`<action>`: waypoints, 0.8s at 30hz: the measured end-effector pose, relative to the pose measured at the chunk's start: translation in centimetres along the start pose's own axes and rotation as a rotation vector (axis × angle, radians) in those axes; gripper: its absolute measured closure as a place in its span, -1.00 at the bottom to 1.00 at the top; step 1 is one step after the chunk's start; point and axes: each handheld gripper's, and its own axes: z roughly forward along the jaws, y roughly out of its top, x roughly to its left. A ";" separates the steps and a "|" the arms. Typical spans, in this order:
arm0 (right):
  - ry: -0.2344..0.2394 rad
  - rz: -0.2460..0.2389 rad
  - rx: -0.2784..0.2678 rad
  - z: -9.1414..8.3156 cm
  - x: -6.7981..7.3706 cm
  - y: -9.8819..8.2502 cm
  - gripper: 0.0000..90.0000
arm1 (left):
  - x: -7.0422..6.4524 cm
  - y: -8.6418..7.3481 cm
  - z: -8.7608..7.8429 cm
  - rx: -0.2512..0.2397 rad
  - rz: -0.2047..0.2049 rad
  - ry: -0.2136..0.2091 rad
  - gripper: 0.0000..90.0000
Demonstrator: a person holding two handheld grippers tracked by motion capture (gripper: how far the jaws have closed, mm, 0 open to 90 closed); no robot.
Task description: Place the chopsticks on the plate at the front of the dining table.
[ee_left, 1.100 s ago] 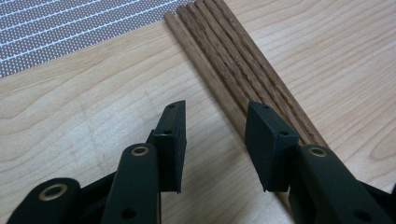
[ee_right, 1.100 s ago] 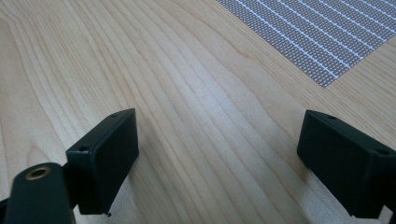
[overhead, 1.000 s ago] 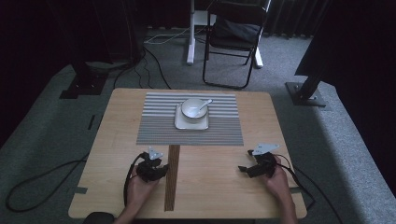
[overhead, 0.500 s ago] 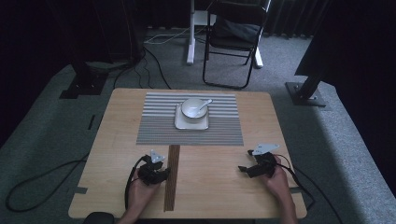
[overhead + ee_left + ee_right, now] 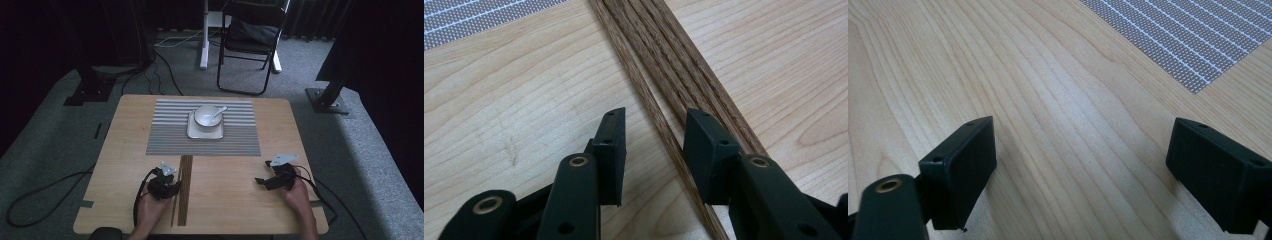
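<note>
On the pale wooden table, the left gripper has just been closing, its half-open jaws straddling one of the wooden sticks without pinching it, the rest just beside its far jaw, while the right gripper gapes wide over bare wood.

mat: striped | plate: on mat | bowl, spoon: on plate
</note>
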 end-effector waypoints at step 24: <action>0.000 0.000 0.000 0.0 0.0 0.0 -0.73 | -0.2 -0.5 -0.3 0.003 0.003 0.026 0.63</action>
